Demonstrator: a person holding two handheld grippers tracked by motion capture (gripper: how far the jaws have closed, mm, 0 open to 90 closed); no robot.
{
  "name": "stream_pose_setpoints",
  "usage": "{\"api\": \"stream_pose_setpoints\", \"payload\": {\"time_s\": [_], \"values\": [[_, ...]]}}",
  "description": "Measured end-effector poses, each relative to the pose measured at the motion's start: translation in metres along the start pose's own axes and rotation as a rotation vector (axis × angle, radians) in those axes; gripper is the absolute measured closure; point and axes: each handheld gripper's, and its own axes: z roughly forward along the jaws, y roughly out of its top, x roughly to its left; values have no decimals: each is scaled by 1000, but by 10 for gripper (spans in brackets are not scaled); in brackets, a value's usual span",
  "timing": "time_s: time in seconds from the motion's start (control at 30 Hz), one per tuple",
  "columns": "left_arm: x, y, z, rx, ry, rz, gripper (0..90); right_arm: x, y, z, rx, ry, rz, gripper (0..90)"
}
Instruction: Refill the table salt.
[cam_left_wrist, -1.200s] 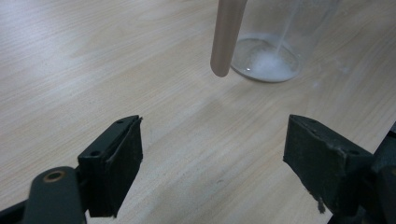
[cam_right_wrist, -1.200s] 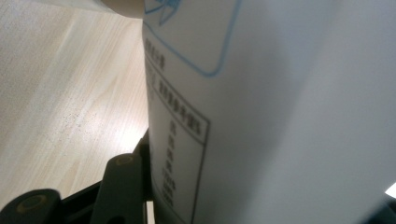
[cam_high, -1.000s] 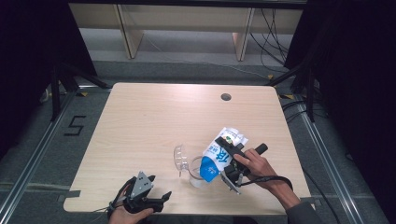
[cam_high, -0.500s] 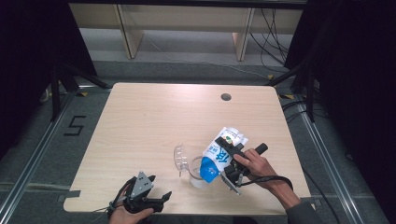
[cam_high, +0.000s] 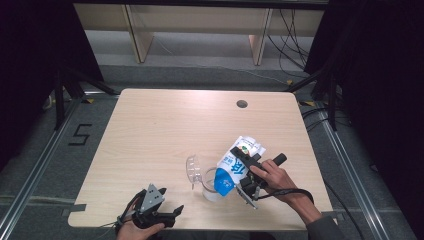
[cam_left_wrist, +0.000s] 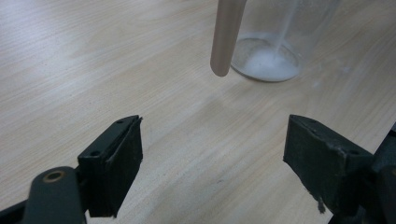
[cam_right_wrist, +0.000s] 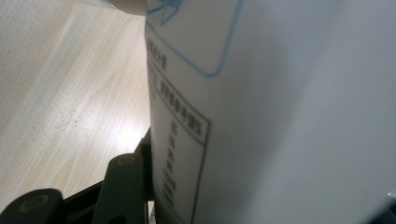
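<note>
A white and blue pouch (cam_high: 235, 167) hangs tilted, its lower end over a clear plastic jug (cam_high: 209, 186) near the table's front. My right gripper (cam_high: 245, 172) is shut on the pouch across its middle. In the right gripper view the pouch (cam_right_wrist: 280, 116) stands close up against one jaw at the lower left. The jug (cam_left_wrist: 275, 42) holds a little white powder (cam_left_wrist: 266, 63) at its bottom, and its handle (cam_left_wrist: 226, 37) hangs down beside it. My left gripper (cam_high: 171, 212) rests open at the front left, apart from the jug, with nothing between its jaws (cam_left_wrist: 212, 149).
The wooden table (cam_high: 165, 130) has a small round hole (cam_high: 242, 104) near its far right edge. A cable (cam_high: 290, 192) trails from the right gripper over the person's hand. Dark floor and metal rails surround the table.
</note>
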Motion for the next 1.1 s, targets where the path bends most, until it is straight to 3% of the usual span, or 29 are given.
{"api": "stream_pose_setpoints", "payload": {"time_s": [0.1, 0.2, 0.27, 0.3, 0.47, 0.5, 0.6, 0.7, 0.9, 1.0, 1.1], "values": [[2, 0, -2, 22, 7, 24, 190, -2, 0, 0, -2, -5, -21, 506], [2, 0, -1, 8, 1, 12, 190, 0, 0, 0, 4, -1, -3, 506], [1, 0, 0, 4, -4, 8, 190, -2, 0, 0, 1, -5, -25, 506], [3, 1, -2, 14, 0, 38, 190, -2, 0, 0, 2, -6, -27, 507], [2, 0, -1, 19, 9, 20, 190, -2, 0, 0, 4, -9, -33, 510], [2, 0, -1, 19, 9, 20, 190, -1, 0, -1, 10, -5, -11, 510], [3, 1, -1, 14, -1, 40, 190, -3, 0, -1, 8, -8, -39, 510], [3, 0, -2, 19, 3, 28, 190, -1, -1, -1, 13, -5, -17, 511], [2, 0, -1, 13, 0, 20, 190, -1, -1, -1, 19, -7, -24, 515], [3, 1, -2, 18, 3, 41, 190, 0, -1, -2, 33, -8, -9, 517], [2, 0, -1, 11, -1, 15, 190, -3, -2, -1, 16, -13, -53, 517]]}}
